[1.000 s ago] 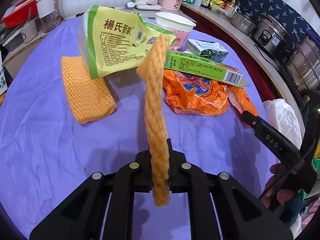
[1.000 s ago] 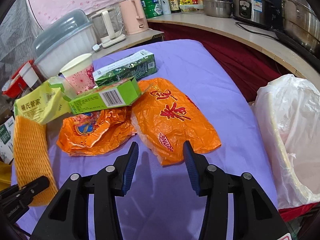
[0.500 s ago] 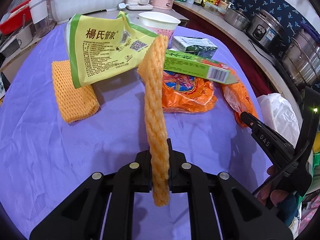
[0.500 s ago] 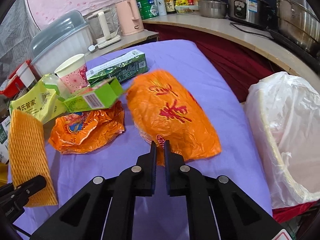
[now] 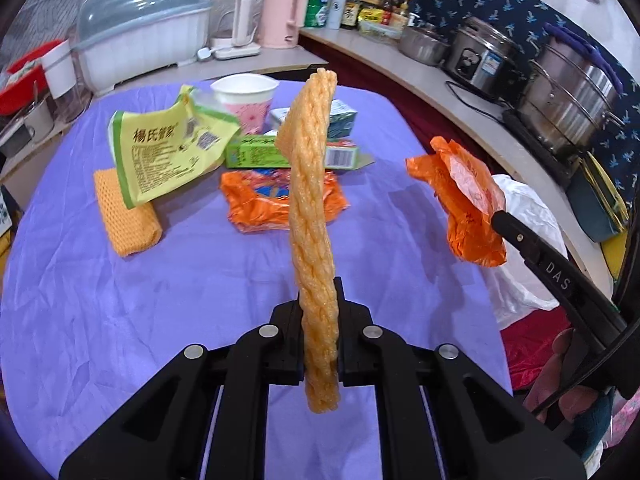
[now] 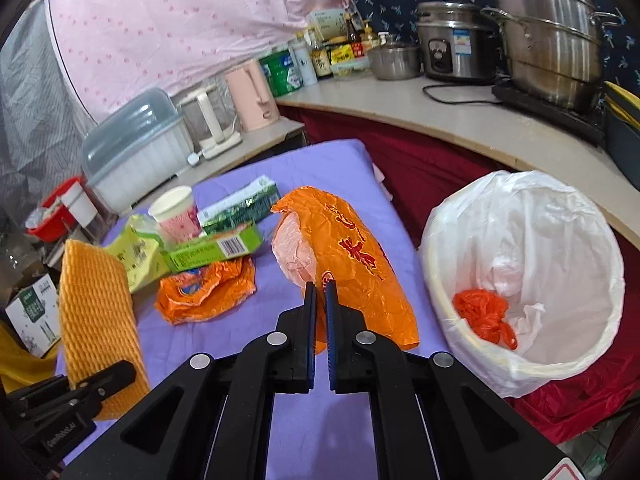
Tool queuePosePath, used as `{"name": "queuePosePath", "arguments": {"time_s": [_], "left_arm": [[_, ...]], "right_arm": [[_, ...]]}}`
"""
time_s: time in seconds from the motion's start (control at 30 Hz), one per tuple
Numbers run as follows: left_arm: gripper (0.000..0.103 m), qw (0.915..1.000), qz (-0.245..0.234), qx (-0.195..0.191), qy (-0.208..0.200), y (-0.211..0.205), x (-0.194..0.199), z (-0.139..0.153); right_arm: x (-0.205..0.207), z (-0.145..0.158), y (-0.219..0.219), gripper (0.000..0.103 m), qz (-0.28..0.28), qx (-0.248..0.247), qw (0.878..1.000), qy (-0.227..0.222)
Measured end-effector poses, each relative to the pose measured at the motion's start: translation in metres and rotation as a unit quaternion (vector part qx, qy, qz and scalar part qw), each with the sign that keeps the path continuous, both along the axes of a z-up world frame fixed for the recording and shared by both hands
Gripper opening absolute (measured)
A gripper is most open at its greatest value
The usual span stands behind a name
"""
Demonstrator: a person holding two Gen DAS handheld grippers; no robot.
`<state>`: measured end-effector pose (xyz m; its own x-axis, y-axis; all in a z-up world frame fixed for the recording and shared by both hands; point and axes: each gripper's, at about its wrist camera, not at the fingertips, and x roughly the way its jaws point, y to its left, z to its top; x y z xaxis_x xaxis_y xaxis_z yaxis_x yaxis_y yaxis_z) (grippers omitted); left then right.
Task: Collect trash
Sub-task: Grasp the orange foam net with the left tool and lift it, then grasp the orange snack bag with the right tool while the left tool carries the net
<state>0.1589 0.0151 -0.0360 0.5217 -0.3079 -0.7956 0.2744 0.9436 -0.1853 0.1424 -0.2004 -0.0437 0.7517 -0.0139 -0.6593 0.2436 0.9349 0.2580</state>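
The left tongs were clamped on an orange foam net. The right tongs, jaws just closed, pinched an orange bag near the lined bin to their right. Other wrappers remained on the desk ahead.

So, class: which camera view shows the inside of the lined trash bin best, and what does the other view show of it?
The right wrist view: the lined trash bin faces the camera with its mouth open, showing a crumpled orange bag and white plastic inside. The left wrist view shows only the liner's outside, partly behind the right tongs.
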Motion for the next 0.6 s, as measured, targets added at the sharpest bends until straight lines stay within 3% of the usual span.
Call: {"name": "queuePosePath", "arguments": {"time_s": [0.27,0.6], "left_arm": [[0.01,0.9989,-0.037,0.008,-0.027,-0.042,-0.021,0.025],[0.01,0.9943,-0.095,0.01,-0.048,-0.103,-0.036,0.048]], "right_arm": [[-0.03,0.037,-0.034,0.004,-0.026,-0.004,0.999,-0.04],[-0.062,0.056,-0.09,0.004,-0.073,0.005,0.995,-0.062]]}}
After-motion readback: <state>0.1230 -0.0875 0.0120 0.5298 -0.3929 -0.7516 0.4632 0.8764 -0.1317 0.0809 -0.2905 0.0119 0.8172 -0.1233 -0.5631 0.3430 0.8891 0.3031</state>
